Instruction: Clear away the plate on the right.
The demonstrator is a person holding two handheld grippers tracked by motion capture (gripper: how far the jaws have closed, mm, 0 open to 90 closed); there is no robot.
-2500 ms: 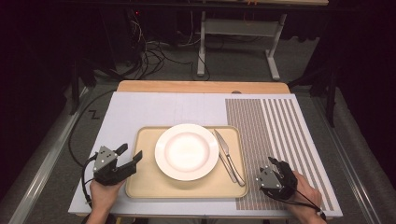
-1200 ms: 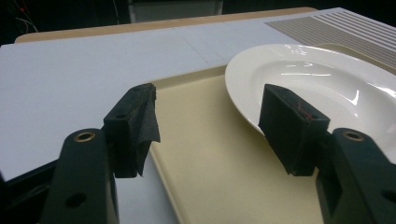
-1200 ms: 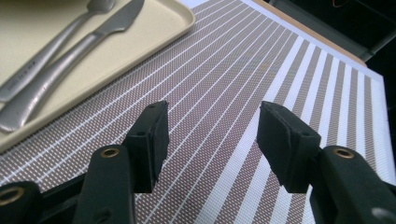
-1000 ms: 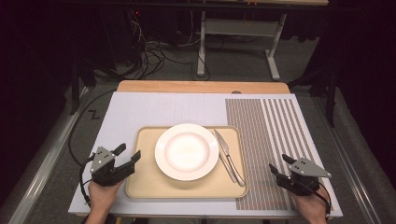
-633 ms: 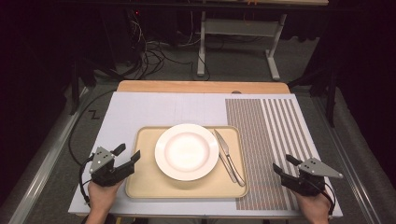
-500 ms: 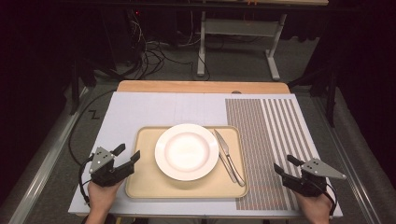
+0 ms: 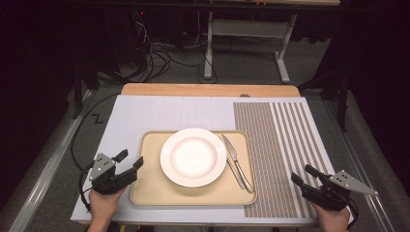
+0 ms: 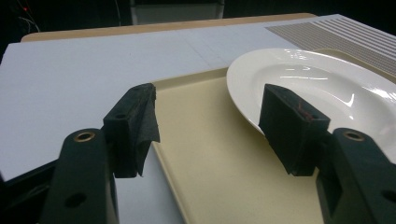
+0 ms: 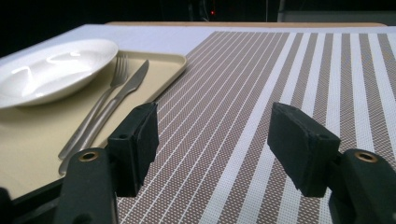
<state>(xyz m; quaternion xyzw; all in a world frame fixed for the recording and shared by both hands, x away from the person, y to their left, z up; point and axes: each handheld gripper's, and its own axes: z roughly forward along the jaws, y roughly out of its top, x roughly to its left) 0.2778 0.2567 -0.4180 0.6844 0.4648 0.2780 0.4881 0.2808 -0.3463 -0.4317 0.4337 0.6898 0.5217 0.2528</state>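
Overhead, at a dim workbench:
Room: dark surround; a metal stand (image 7: 244,46) at upper centre and loose cables (image 7: 154,55) on the grey floor at upper left.
Table: a white tabletop (image 7: 159,113) fills the middle of the frame, a wooden strip (image 7: 208,90) along its upper edge.
Placemat: a brown-and-white striped mat (image 7: 280,145) covers the right part of the tabletop.
Tray: a beige tray (image 7: 150,188) sits at lower centre, its right edge touching the mat.
Plate: a white plate (image 7: 193,157) rests on the tray.
Cutlery: a knife (image 7: 234,162) and fork (image 9: 100,109) lie side by side on the tray, just right of the plate.
Left gripper: left gripper (image 7: 129,162) at lower left, jaws spread and empty, over the tray's left edge near the plate.
Right gripper: right gripper (image 7: 304,175) at lower right over the mat, jaws spread wide with nothing between them.
Change: the right gripper has slid farther toward the lower right corner, away from the cutlery, its jaws having just been opening; the left gripper, tray, plate and cutlery are unmoved.
Writing: none legible on any surface.
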